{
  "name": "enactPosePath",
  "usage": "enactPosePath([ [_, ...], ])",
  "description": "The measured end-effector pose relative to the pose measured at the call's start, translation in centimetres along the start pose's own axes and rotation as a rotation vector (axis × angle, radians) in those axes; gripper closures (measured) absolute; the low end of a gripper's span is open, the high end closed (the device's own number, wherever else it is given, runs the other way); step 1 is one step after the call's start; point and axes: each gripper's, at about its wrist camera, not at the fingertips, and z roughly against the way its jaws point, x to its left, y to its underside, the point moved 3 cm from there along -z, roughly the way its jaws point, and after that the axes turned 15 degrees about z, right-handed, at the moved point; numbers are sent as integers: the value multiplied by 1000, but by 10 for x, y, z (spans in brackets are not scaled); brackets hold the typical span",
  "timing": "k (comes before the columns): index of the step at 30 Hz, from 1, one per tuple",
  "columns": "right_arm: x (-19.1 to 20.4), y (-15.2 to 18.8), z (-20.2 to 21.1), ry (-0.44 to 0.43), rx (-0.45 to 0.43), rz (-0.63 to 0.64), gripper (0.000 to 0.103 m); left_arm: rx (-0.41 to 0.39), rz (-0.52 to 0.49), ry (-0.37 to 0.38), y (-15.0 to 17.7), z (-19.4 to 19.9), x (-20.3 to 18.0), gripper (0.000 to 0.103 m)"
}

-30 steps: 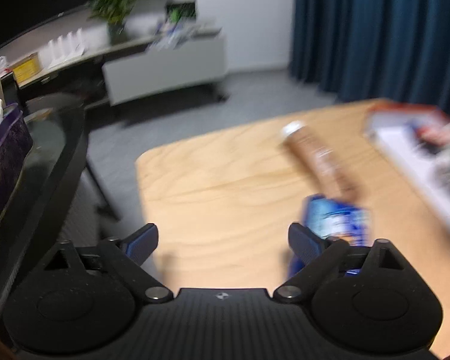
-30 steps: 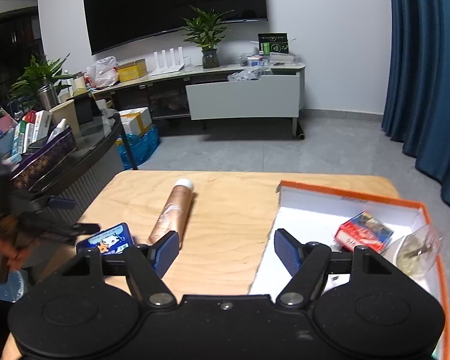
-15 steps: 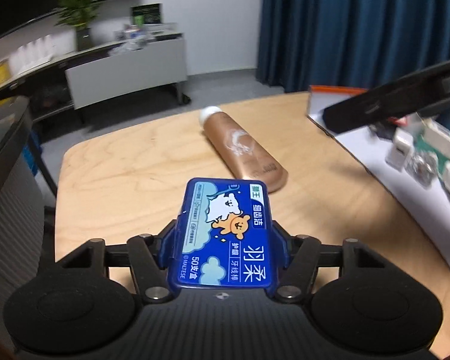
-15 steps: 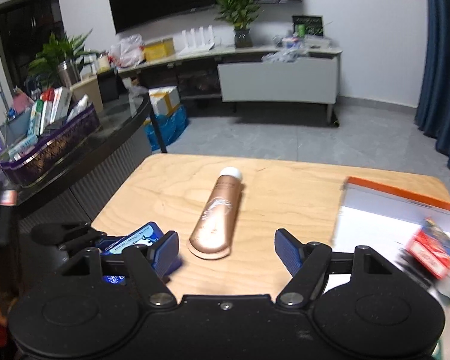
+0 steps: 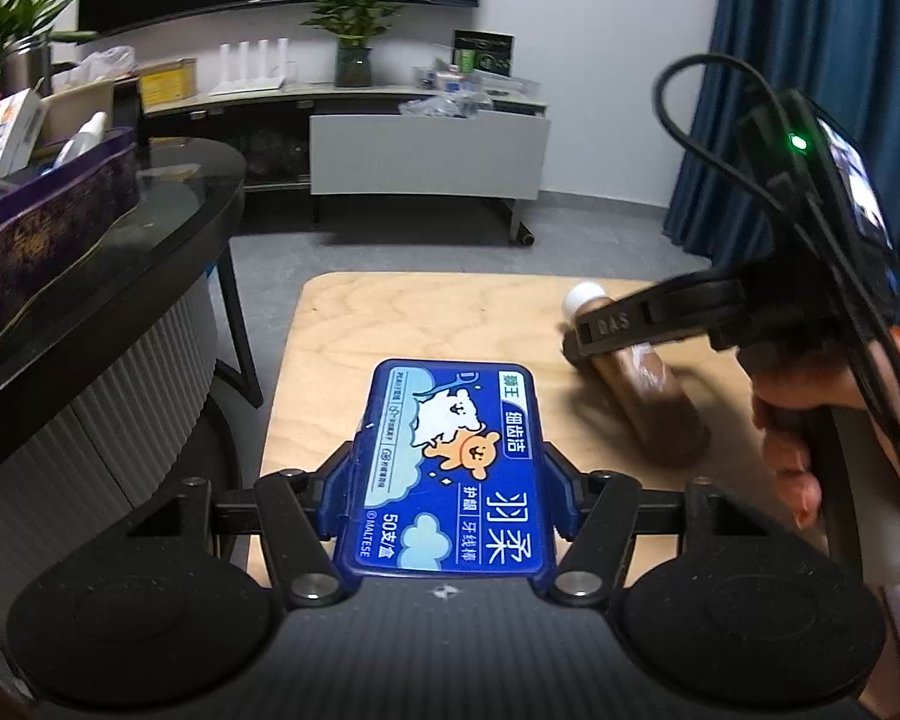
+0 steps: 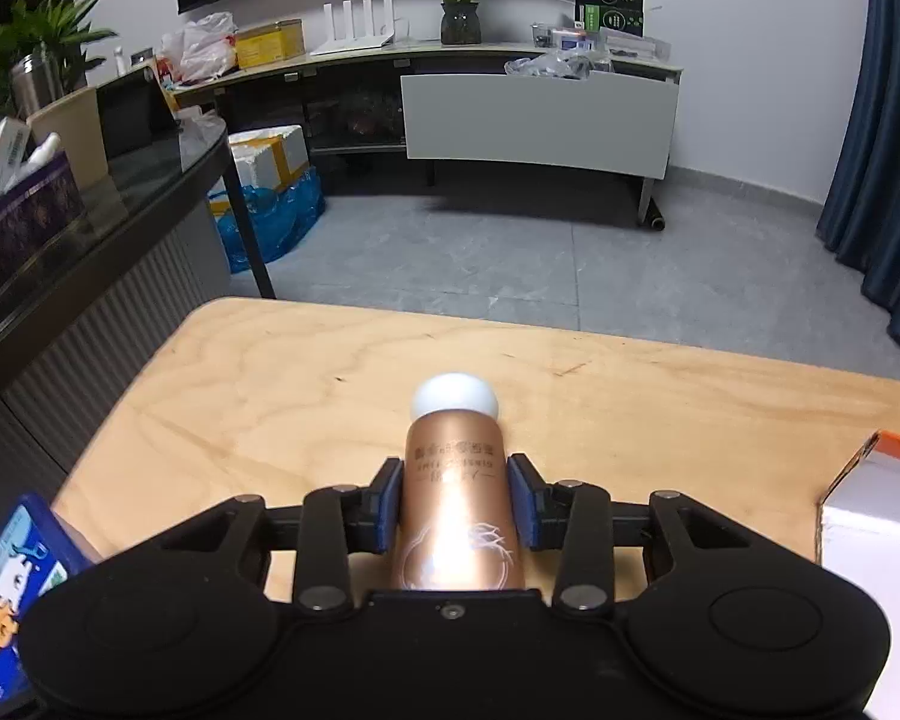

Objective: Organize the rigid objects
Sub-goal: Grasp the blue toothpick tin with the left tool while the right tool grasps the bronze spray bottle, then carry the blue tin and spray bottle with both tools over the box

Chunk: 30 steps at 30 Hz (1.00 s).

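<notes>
Right wrist view: half a second ago the right gripper point(image 6: 455, 501) stood wide open short of the bronze bottle point(image 6: 455, 516); its blue pads point(image 6: 391, 501) now press both flanks of the bottle's upper body, below the white cap point(image 6: 455, 397). The bottle points toward the far edge of the wooden table point(image 6: 270, 402); whether it rests on the surface cannot be told. An orange-rimmed white box point(image 6: 876, 510) sits at the table's right edge. Left wrist view: the left gripper point(image 5: 444, 495) is unchanged in grip, clamped narrowly on the blue floss-pick box point(image 5: 450, 468), which is held label-up above the table's near left portion. The right gripper has come into this view at right, over the bottle.
</notes>
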Motion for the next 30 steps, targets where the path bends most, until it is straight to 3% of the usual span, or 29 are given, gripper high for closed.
enactPosePath([
  [6, -17, 14, 64, 0, -96, -23, 58, -23, 14, 13, -1, 25, -18, 40],
  [16, -73, 65, 253, 96, -287, -109, 59, -42, 2, 159, 18, 85, -93, 40],
  [23, -108, 124, 351, 196, -293, -147, 58, -12, -53, 267, 54, 112, -158, 40],
  [30, -133, 172, 376, 238, -243, -198, 58, -9, -100, 292, 74, 117, -202, 40],
])
